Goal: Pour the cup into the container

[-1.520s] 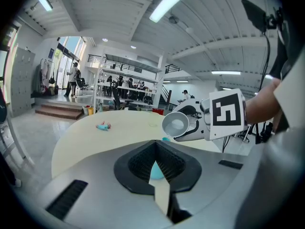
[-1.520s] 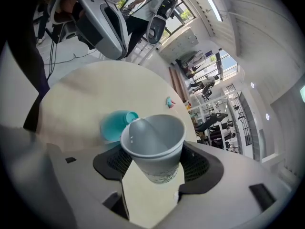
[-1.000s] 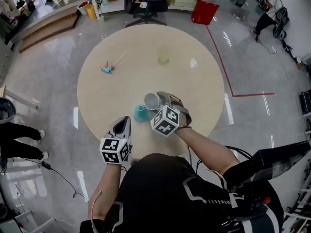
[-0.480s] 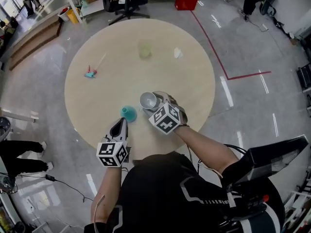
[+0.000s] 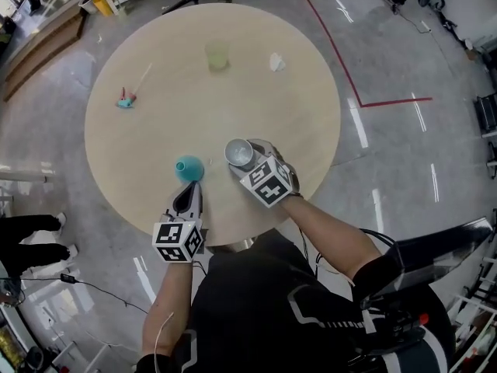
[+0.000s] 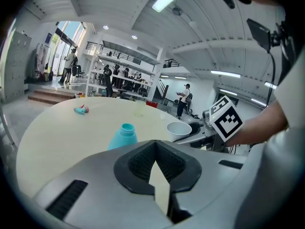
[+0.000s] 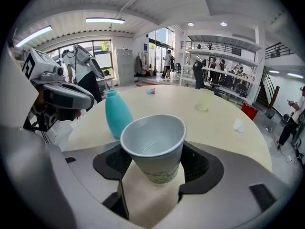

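A teal narrow-necked bottle point(image 5: 189, 167) stands upright near the table's near edge; it also shows in the left gripper view point(image 6: 123, 136) and the right gripper view point(image 7: 116, 113). My right gripper point(image 5: 244, 160) is shut on a white paper cup point(image 5: 240, 153), held mouth-up just right of the bottle and apart from it. The cup point(image 7: 153, 144) sits between the right gripper's point(image 7: 152, 163) black pads. My left gripper point(image 5: 189, 189) points at the bottle from just short of it, jaws together with nothing held point(image 6: 155, 151). The cup point(image 6: 179, 129) lies to its right.
The round beige table point(image 5: 295, 115) carries a pale yellow cup point(image 5: 217, 54) and a crumpled white scrap point(image 5: 276, 62) at the far side, and a small teal-and-pink object point(image 5: 126, 99) at the left. Grey floor with a red line point(image 5: 342, 61) surrounds it.
The cup in my right gripper has drawn away to the right of the teal bottle. My left gripper now sits straight behind the bottle. The head view has shifted over the table.
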`<state>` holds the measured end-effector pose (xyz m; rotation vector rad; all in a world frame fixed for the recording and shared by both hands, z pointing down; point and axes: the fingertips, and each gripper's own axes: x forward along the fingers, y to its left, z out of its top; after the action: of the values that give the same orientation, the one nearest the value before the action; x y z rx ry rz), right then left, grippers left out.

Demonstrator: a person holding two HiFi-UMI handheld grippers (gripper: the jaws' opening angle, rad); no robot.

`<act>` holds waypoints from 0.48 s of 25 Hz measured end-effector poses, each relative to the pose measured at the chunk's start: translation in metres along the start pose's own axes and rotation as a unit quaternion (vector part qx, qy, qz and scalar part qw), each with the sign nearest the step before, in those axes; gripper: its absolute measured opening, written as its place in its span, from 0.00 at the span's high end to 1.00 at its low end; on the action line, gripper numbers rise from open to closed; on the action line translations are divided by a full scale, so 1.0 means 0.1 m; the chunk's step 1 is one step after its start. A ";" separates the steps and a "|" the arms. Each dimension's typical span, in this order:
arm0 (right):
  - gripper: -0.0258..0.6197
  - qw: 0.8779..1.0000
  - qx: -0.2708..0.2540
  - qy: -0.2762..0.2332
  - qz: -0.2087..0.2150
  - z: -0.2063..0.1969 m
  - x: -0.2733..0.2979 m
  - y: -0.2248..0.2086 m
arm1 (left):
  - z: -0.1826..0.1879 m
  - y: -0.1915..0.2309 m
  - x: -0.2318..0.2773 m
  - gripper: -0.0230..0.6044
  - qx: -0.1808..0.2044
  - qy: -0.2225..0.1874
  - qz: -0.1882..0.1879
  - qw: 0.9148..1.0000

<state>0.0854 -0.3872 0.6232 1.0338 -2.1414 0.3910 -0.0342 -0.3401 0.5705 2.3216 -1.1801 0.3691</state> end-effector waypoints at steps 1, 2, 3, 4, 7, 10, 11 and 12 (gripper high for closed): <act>0.47 1.000 0.005 0.001 0.002 -0.05 0.02 0.00 | -0.04 -0.02 0.02 0.97 -0.003 0.005 -0.001 1.000; 0.47 1.000 0.009 0.002 0.005 -0.10 0.04 0.00 | -0.08 -0.03 0.04 0.97 -0.006 0.009 -0.002 1.000; 0.47 1.000 0.011 0.000 0.009 -0.13 0.06 0.01 | -0.11 -0.04 0.06 0.97 -0.008 0.012 -0.002 1.000; 0.47 1.000 0.010 -0.002 0.013 -0.16 0.08 0.03 | -0.13 -0.04 0.08 0.97 -0.009 0.014 -0.002 1.000; 0.47 1.000 0.012 -0.016 0.024 -0.22 0.14 0.05 | -0.20 -0.05 0.13 0.97 -0.007 0.023 -0.003 1.000; 0.47 0.999 0.011 -0.038 0.021 -0.25 0.14 0.04 | -0.28 -0.07 0.17 0.97 -0.006 0.032 -0.003 0.999; 0.47 0.999 0.012 -0.044 0.021 -0.26 0.14 0.04 | -0.29 -0.07 0.18 0.97 -0.007 0.033 -0.001 0.999; 0.47 0.998 0.015 -0.050 0.021 -0.27 0.14 0.03 | -0.30 -0.08 0.18 0.97 -0.008 0.034 0.001 0.999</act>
<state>0.0901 -0.3784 0.6524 1.0454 -2.2556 0.4010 -0.0179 -0.3315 0.6010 2.2753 -1.1483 0.4336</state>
